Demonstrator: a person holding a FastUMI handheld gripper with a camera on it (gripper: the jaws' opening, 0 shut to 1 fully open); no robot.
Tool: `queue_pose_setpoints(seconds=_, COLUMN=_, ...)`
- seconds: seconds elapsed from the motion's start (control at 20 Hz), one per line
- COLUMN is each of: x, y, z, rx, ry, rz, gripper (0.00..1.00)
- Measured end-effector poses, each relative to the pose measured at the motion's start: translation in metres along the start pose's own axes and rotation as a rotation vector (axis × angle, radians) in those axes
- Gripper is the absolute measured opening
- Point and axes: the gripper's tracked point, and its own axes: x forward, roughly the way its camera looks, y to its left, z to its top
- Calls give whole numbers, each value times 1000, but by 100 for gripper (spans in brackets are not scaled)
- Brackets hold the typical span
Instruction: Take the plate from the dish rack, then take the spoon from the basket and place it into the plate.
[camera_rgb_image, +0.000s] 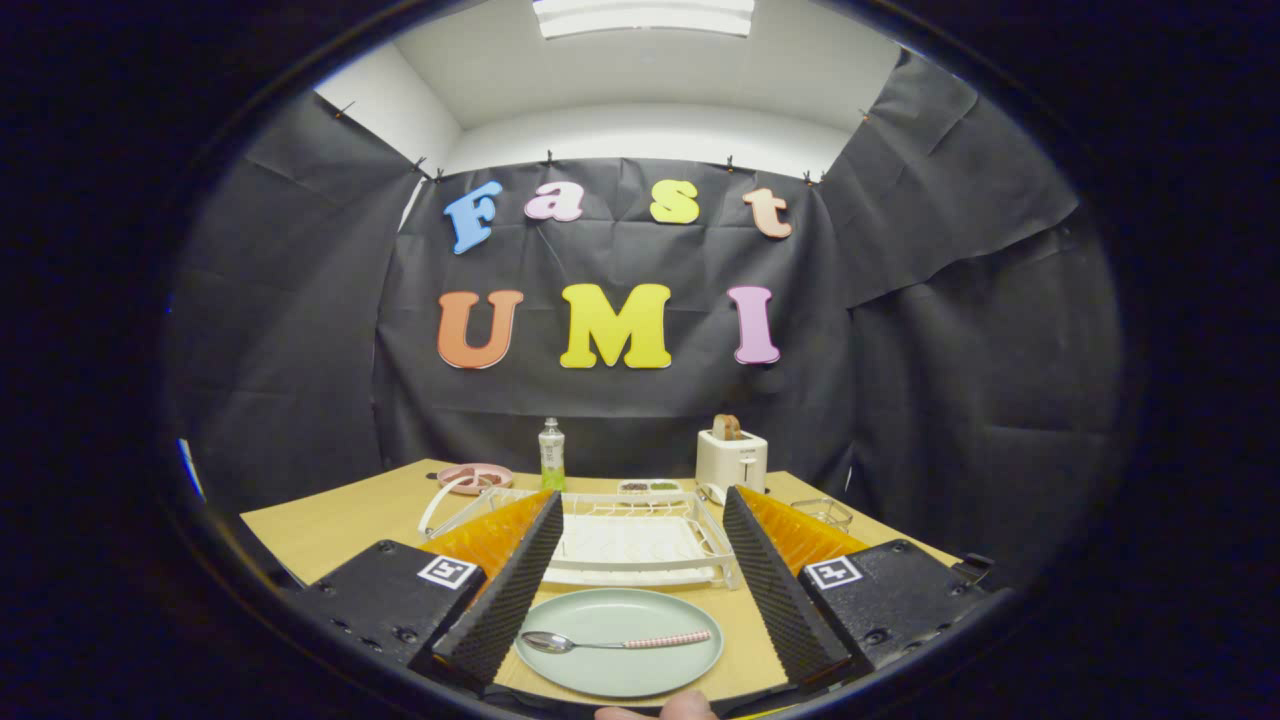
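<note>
A pale green plate (620, 665) lies flat on the wooden table (340, 520) between my two fingers. On it rests a metal spoon (612, 641) with a pink striped handle, bowl toward the left finger. My gripper (635, 585) stands open above the plate, with its ribbed black pads (510, 590) wide apart and touching nothing. Just beyond the plate stands the white dish rack (630, 540), with no dishes in it. A white basket handle (440, 500) curves up at the rack's left side.
A pink dish (475, 477) and a clear bottle (551, 455) stand at the back left. A white toaster (731, 460) holding bread stands back right, a small tray (650, 488) before it and a glass container (825, 513) to the right. A fingertip (660, 708) shows below the plate.
</note>
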Motion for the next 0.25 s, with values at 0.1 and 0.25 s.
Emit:
queue_pose_setpoints(seconds=0.1, x=-1, y=-1, z=2, rx=-7, ry=-7, rz=-4, gripper=100)
queue_pose_setpoints(seconds=0.25, x=1, y=-1, z=-1, rx=7, ry=0, rz=-7, gripper=100)
